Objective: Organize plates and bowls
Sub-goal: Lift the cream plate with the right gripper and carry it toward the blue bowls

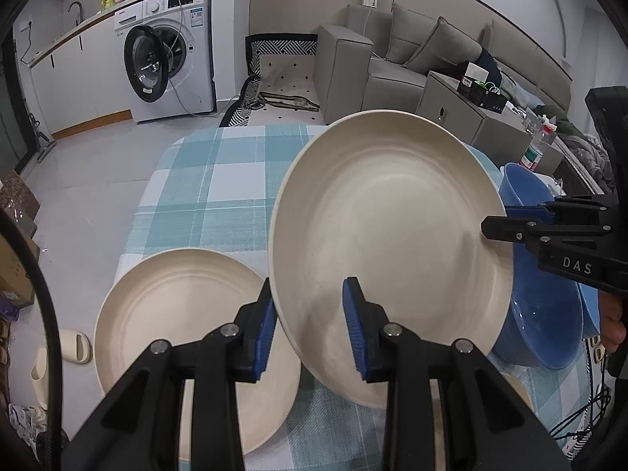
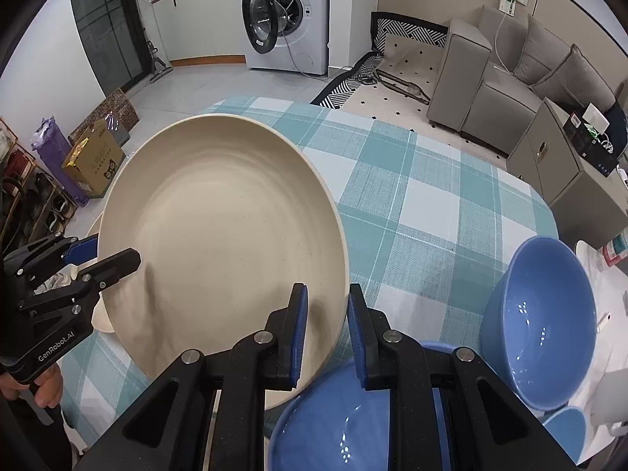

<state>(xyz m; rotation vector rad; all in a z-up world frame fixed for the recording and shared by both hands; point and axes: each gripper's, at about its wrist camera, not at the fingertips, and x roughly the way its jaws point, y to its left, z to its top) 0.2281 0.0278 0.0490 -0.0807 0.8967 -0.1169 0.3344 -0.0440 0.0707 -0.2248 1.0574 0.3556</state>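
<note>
Cream plate (image 1: 392,251) raised and tilted above checked cloth (image 1: 219,180), held at opposite rims by both grippers. Left gripper (image 1: 310,325): jaws partly open, straddling plate's near-left rim; contact with pads uncertain. Right gripper (image 2: 327,331): jaws narrow, rim between blue pads (image 2: 299,333); firm clamp cannot be confirmed. Second cream plate (image 1: 176,325) flat on cloth, below-left of raised one. Blue bowl (image 2: 545,329) tilted at right; another blue bowl (image 2: 345,428) directly under right gripper. Washer (image 1: 172,55) in background, door open.
</note>
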